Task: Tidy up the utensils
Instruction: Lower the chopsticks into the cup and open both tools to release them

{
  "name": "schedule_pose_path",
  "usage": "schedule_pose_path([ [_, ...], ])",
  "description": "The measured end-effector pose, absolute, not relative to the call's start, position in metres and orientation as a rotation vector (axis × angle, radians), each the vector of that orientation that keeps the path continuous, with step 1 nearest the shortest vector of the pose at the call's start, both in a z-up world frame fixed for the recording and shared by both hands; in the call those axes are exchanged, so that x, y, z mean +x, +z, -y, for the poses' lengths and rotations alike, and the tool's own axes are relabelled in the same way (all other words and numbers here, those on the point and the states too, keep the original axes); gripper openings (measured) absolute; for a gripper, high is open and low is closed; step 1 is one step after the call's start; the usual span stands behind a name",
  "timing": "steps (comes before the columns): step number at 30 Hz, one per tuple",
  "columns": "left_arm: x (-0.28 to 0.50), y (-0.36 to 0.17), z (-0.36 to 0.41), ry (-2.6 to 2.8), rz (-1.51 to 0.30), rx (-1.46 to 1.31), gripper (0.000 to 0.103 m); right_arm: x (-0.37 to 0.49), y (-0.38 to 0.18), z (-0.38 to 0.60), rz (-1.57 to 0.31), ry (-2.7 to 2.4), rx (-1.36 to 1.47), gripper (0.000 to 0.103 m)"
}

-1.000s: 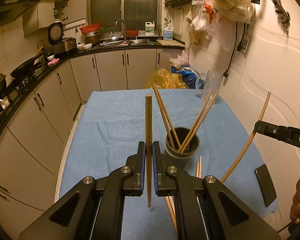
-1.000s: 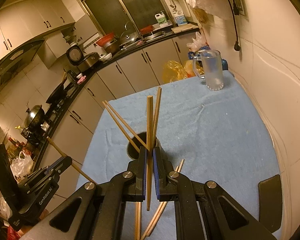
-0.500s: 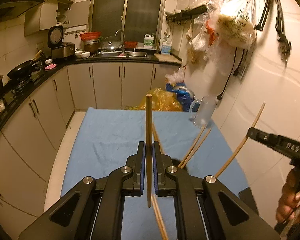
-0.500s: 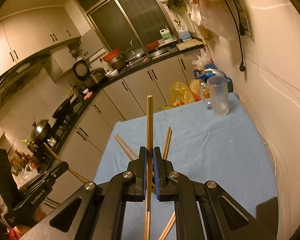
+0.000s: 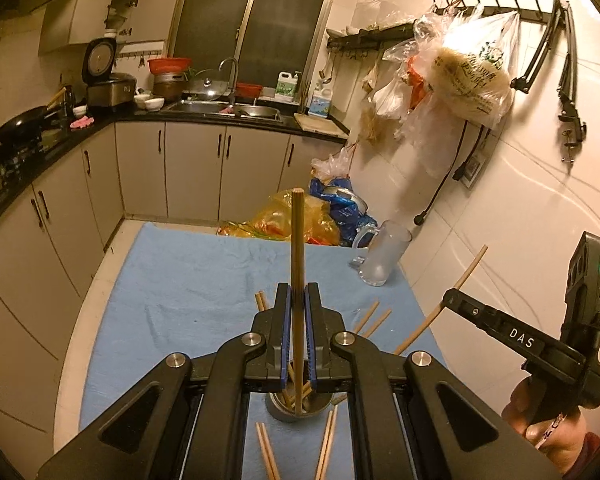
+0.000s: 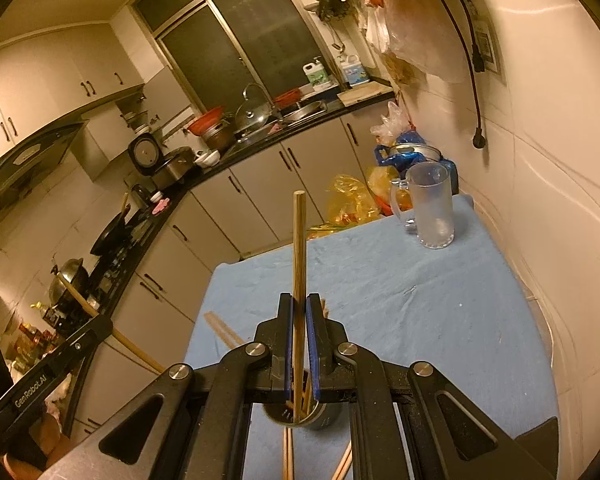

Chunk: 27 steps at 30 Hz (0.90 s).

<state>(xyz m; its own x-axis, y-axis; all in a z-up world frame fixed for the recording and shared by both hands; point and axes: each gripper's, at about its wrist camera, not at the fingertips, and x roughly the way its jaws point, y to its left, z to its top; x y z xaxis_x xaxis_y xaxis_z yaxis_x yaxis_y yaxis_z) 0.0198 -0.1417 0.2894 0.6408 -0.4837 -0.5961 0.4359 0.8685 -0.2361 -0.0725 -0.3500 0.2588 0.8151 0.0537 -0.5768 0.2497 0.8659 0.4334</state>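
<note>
Left wrist view: our left gripper (image 5: 296,320) fingers pinch an upright chopstick (image 5: 297,248) whose lower tip hangs directly over the holder (image 5: 296,410)

A home kitchen: sink (image 5: 224,108), cabinets (image 5: 192,172), rice cooker (image 5: 108,84), wok (image 6: 112,232).

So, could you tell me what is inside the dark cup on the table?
Several wooden chopsticks stand inside the cup; the left gripper covers most of it, so their count is unclear.
</note>
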Motion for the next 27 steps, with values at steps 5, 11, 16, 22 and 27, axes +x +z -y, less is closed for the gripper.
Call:
schedule_pose_path([
  [5, 0.031, 0.267, 0.151, -0.518, -0.742, -0.085, 0.006, -0.061, 0.244, 0.357, -0.641, -0.118, 0.539, 0.007],
  [11, 0.041, 0.25, 0.153, -0.5, -0.755, -0.109, 0.007, -0.045, 0.221, 0.358, -0.688, -0.111, 0.55, 0.007],
  [16, 0.05, 0.247, 0.148, -0.488, -0.756, -0.135, 0.007, -0.036, 0.206, 0.353, -0.73, -0.096, 0.549, 0.007],
  [22, 0.057, 0.248, 0.146, -0.49, -0.757, -0.144, 0.006, -0.027, 0.2, 0.348, -0.744, -0.084, 0.537, 0.007],
  [27, 0.06, 0.238, 0.149, -0.495, -0.784, -0.129, 0.006, -0.021, 0.191, 0.346, -0.769, -0.078, 0.533, 0.007],
])
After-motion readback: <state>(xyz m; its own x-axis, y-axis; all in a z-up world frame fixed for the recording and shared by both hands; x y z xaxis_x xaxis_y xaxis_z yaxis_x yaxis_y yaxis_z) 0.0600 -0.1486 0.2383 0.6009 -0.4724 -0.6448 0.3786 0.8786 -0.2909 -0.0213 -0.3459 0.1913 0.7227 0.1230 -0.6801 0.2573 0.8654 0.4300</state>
